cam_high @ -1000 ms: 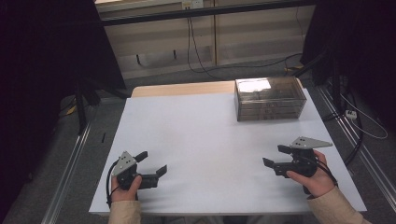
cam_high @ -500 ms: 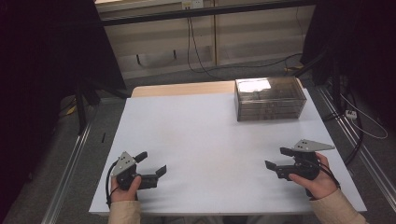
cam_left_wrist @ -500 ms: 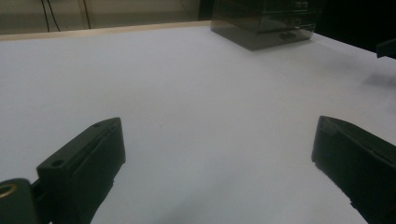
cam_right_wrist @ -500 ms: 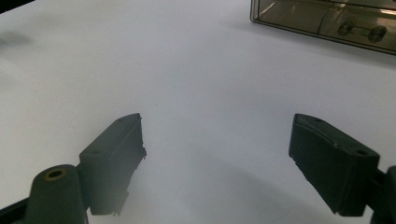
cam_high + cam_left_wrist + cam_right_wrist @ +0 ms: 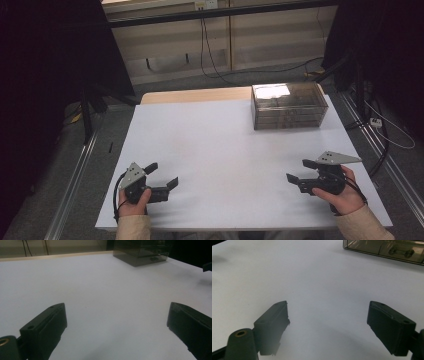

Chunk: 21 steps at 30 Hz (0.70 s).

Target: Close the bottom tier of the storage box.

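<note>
While both the left gripper (image 5: 162, 176) and right gripper (image 5: 299, 171) gape empty at the frame's bottom, the drawer box (image 5: 289, 106) sits upper right; a careless approach could shove it

A white-topped bench (image 5: 220, 150) carries the scene, a strip of bare wood showing along its far edge; on it stands one thing — a smoky transparent drawer box (image 5: 289, 106), at the far right corner.

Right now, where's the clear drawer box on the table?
In the high view, the clear drawer box sits at the far right of the white table, ahead of the right tool.
</note>
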Available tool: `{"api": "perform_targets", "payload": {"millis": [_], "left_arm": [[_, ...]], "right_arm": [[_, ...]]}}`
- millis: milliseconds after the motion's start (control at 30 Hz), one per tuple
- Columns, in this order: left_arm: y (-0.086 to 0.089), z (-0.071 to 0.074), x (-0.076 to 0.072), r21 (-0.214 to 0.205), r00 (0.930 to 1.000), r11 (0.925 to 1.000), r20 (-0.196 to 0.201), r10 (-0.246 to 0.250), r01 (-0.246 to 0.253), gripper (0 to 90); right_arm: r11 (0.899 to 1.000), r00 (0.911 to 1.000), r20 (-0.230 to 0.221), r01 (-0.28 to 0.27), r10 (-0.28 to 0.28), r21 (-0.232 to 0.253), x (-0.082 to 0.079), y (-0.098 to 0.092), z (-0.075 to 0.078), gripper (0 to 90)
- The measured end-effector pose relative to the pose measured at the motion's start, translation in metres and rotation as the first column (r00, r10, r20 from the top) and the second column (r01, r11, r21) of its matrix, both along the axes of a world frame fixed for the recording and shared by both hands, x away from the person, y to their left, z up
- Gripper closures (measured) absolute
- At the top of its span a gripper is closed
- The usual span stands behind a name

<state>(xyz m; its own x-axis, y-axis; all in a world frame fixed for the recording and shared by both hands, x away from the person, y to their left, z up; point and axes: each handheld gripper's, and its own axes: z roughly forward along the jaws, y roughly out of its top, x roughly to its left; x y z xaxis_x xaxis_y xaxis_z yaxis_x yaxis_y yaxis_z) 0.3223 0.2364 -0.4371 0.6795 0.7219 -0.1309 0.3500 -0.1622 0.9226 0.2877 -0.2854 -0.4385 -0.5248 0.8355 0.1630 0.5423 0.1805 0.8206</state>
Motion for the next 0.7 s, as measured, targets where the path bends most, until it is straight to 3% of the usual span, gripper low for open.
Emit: {"api": "perform_targets", "payload": {"millis": [700], "left_arm": [[-0.0001, 0.0012, -0.0008, -0.004, 1.0, 1.0, 0.003, 0.001, -0.001, 2.8]], "right_arm": [[1.0, 1.0, 0.003, 0.002, -0.002, -0.003, -0.003, -0.0018, -0.0015, 16.5]]}}
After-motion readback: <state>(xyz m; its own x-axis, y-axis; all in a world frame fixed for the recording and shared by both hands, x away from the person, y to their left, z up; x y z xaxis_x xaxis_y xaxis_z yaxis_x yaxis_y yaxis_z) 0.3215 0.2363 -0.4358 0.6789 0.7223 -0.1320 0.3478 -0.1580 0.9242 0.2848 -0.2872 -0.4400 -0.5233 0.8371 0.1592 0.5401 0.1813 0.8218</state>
